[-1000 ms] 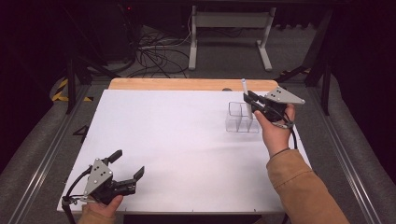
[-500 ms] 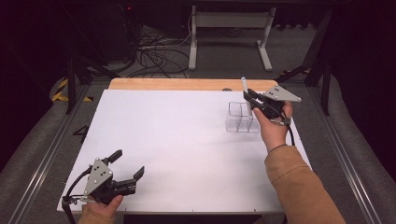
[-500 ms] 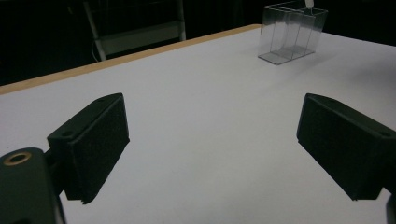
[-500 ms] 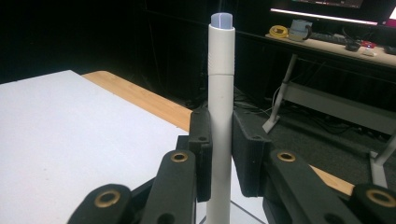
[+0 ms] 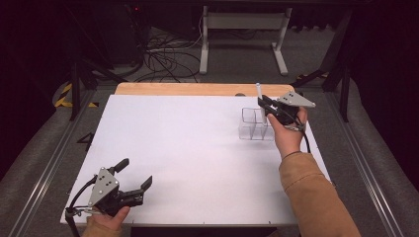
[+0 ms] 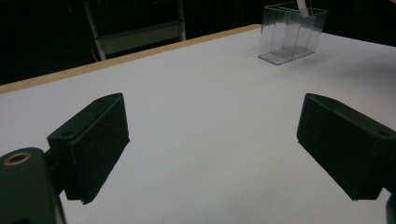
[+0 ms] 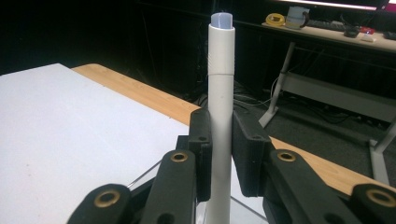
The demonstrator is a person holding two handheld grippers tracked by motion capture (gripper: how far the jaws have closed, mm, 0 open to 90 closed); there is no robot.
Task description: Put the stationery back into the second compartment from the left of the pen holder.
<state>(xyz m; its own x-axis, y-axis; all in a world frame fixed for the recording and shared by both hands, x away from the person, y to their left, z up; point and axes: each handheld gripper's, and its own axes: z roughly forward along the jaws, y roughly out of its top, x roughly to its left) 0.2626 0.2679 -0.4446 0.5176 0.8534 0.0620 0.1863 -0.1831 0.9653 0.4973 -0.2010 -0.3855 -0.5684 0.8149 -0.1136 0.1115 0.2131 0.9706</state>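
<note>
A white marker pen (image 7: 220, 107) with a bluish cap end stands upright, and my right gripper (image 7: 219, 154) is shut on its barrel. From above, that right gripper (image 5: 267, 105) holds the pen (image 5: 258, 91) over the clear plastic box (image 5: 254, 124) with its dividers, at the table's far right. The pen's lower end reaches down toward the box; whether it is inside a compartment I cannot tell. My left gripper (image 5: 132, 174) rests open near the table's front left corner, nothing between its black pads (image 6: 93, 144). The clear box (image 6: 292, 32) stands far off in the left gripper view.
A white sheet (image 5: 197, 153) covers the table, with a wooden strip (image 5: 188, 89) along the far edge. Beyond it are a metal stand (image 5: 242, 29) and loose cables (image 5: 163, 49) on the dark floor. Rails run along both table sides.
My right gripper has sunk a little with the pen, closer to the clear box. The left gripper has stayed where it was.
</note>
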